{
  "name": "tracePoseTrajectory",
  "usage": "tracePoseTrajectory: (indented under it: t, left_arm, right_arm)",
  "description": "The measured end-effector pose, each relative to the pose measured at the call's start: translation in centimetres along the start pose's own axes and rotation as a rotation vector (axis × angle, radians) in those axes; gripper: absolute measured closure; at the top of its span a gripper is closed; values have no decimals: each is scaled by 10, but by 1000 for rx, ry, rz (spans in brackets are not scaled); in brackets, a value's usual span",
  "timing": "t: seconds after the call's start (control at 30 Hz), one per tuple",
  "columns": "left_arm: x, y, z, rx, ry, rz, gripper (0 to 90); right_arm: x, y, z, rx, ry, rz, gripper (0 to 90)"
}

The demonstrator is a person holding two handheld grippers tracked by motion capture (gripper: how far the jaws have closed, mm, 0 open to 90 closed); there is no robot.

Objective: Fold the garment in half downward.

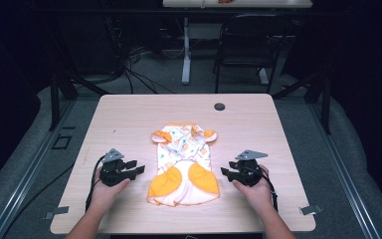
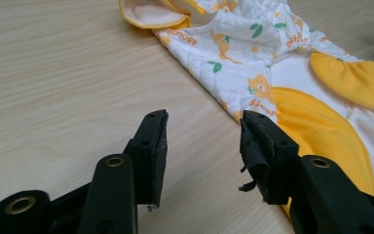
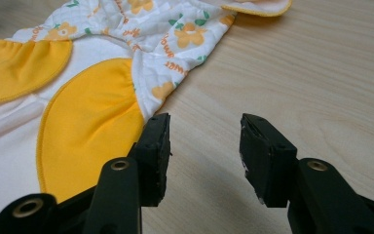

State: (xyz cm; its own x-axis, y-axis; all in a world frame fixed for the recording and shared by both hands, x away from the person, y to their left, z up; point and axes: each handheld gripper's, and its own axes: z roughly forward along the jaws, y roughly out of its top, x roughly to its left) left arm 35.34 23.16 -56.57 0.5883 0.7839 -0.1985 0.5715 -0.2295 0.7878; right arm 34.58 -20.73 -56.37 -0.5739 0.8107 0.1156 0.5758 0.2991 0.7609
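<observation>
A: Garment position?

B: A small quilted garment lies flat near the middle of the wooden table. White fabric, orange and green print, two large yellow patches at the near end, yellow-edged flaps at the far end.

A: Left gripper?

B: The left gripper is held just beside the garment's left edge, pointed toward it. In the left gripper view its jaws stand apart with bare table between them; one jaw tip overlaps the garment's edge where the print meets a yellow patch. Contact there: cannot tell. Nothing grasped.

A: Right gripper?

B: The right gripper sits just beside the garment's right edge, mirrored to the left one. In the right gripper view the jaws are spread, wood grain showing in the gap, one jaw tip at the hem. Nothing grasped.

A: Background?

B: A dark chair and a second table's leg beyond the far edge; cables on the floor.
</observation>
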Motion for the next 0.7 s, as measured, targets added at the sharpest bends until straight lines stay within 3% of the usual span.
tracePoseTrajectory:
  t: [0.27, 0.37, 0.43, 0.6, 0.7]
  left_arm:
    - [-2, 0, 0, 5, -1, 12, 588]
    - [-5, 1, 2, 11, -11, 21, 629]
    - [-9, 2, 2, 9, -28, 31, 687]
    - [-24, 7, 6, -15, -70, 74, 879]
    - [-33, 10, 10, -7, -77, 134, 896]
  right_arm:
    - [2, 1, 0, -11, 11, 4, 561]
    - [6, 3, 2, -17, 49, 8, 627]
    - [11, 5, 4, -14, 62, -7, 688]
    - [28, 12, 7, -19, 100, -107, 886]
    - [37, 14, 12, -15, 131, -146, 900]
